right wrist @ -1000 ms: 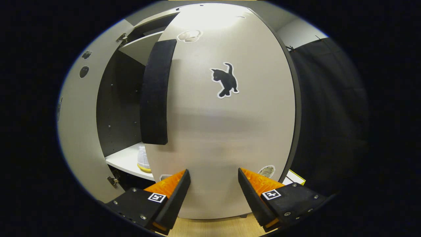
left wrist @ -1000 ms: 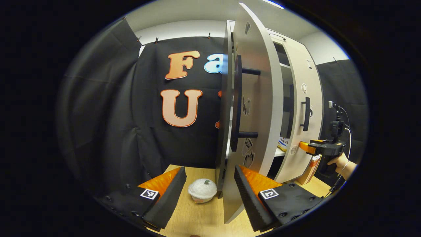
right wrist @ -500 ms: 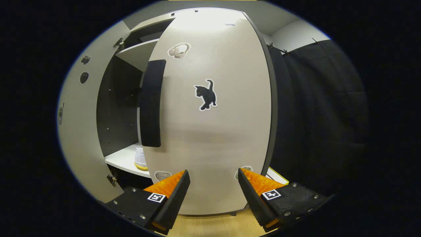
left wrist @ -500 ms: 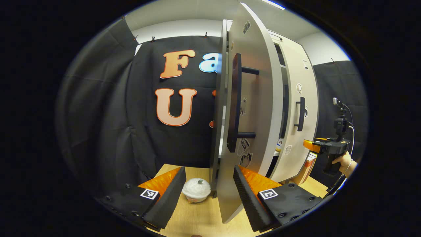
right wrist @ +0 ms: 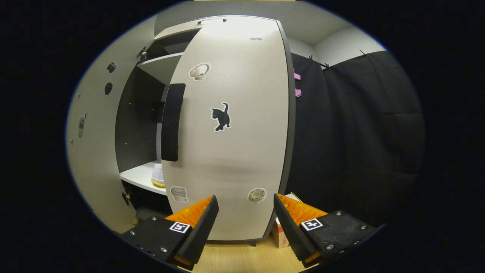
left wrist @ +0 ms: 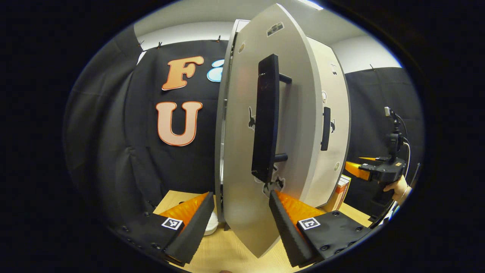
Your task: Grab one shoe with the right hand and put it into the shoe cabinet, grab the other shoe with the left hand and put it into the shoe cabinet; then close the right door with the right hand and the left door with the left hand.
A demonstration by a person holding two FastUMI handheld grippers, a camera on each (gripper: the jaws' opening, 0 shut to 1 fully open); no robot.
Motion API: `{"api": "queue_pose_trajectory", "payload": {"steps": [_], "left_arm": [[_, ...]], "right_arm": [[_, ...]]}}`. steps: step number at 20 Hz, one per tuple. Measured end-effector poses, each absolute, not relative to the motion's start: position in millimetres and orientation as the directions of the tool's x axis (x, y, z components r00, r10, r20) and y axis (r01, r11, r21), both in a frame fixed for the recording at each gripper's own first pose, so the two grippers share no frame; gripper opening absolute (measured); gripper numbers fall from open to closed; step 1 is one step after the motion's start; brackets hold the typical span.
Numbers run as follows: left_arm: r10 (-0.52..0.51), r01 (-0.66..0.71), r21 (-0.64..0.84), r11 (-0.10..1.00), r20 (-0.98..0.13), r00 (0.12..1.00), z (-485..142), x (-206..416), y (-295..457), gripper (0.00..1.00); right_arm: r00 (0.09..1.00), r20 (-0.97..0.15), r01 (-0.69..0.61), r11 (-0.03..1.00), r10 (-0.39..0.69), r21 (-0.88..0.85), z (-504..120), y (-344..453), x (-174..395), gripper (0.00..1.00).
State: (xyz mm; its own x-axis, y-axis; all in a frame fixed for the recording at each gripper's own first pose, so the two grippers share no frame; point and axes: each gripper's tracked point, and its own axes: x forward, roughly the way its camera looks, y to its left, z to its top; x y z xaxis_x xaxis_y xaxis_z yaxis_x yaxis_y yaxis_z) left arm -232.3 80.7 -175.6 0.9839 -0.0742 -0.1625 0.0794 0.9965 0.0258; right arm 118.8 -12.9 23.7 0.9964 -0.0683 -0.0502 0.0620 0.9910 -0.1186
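In the left gripper view the cabinet's left door [left wrist: 242, 159] stands close in front, part open, its long black handle [left wrist: 265, 121] facing me. My left gripper [left wrist: 241, 196] is open, its fingers on either side of the door's lower edge. Farther right, a hand [left wrist: 396, 187] holds my right gripper [left wrist: 356, 167] off the right door [left wrist: 333, 151]. In the right gripper view the right door [right wrist: 242, 151] with a cat sticker looks nearly shut. My right gripper [right wrist: 246, 198] is open and a little back from it. Through the gap, a white shoe [right wrist: 157, 176] rests on the shelf [right wrist: 138, 176].
A white bowl-like thing [left wrist: 210, 226] sits on the wooden table [left wrist: 231, 254], half hidden behind my left finger. A small box [left wrist: 341, 191] stands by the cabinet's right foot, the box [right wrist: 281, 233] also low in the right gripper view. Black cloth walls surround the cabinet.
The left door has swung toward shut as my left gripper moved with it. The right gripper has drawn back from the right door, which looks closer to shut.
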Motion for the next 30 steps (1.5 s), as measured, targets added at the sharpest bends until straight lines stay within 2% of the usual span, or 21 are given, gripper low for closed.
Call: {"api": "queue_pose_trajectory", "payload": {"steps": [3, 4, 9, 10, 11, 12, 13, 18, 19, 20, 30], "left_arm": [[-0.09, 0.093, 0.011, 0.996, -0.164, 0.982, -179, -223, 67, 0.99], [-0.098, 0.099, -0.001, 0.995, -0.165, 0.981, -181, -221, 61, 0.95], [-0.098, 0.098, -0.011, 0.995, -0.159, 0.982, -186, -189, 42, 0.96], [-0.1, 0.099, -0.014, 0.995, -0.159, 0.982, -187, -181, 39, 0.94], [-0.108, 0.105, -0.024, 0.994, -0.157, 0.982, -189, -172, 32, 0.99], [-0.113, 0.109, -0.035, 0.993, -0.157, 0.981, -190, -163, 28, 0.94], [-0.118, 0.113, -0.041, 0.993, -0.157, 0.98, -191, -154, 25, 0.94], [-0.121, 0.122, -0.001, 0.993, -0.141, 0.983, -191, -122, 7, 0.99], [-0.118, 0.121, 0.007, 0.993, -0.138, 0.983, -192, -119, 5, 0.94], [-0.119, 0.122, 0.012, 0.993, -0.133, 0.984, -191, -113, 6, 0.96], [-0.068, 0.074, 0.029, 0.997, -0.151, 0.986, -189, -113, 7, 0.96]], "right_arm": [[0.996, -0.043, 0.075, 0.99, -0.081, -0.121, 26, -31, 102, 0.9], [0.995, -0.044, 0.08, 0.989, -0.086, -0.121, 25, -36, 97, 0.9], [0.992, -0.046, 0.109, 0.984, -0.116, -0.137, 23, -61, 75, 0.91], [0.991, -0.046, 0.115, 0.984, -0.122, -0.137, 22, -67, 71, 0.91], [0.99, -0.047, 0.124, 0.983, -0.131, -0.137, 22, -75, 66, 0.91], [0.989, -0.049, 0.134, 0.981, -0.142, -0.139, 21, -82, 63, 0.91], [0.987, -0.052, 0.143, 0.98, -0.152, -0.139, 21, -90, 59, 0.92], [0.98, -0.055, 0.183, 0.973, -0.192, -0.141, 20, -114, 50, 0.92], [0.979, -0.054, 0.188, 0.972, -0.197, -0.141, 21, -116, 50, 0.92], [0.978, -0.053, 0.192, 0.971, -0.202, -0.142, 22, -116, 50, 0.92], [0.983, -0.054, 0.167, 0.98, -0.174, -0.111, 26, -106, 50, 0.93]]}}
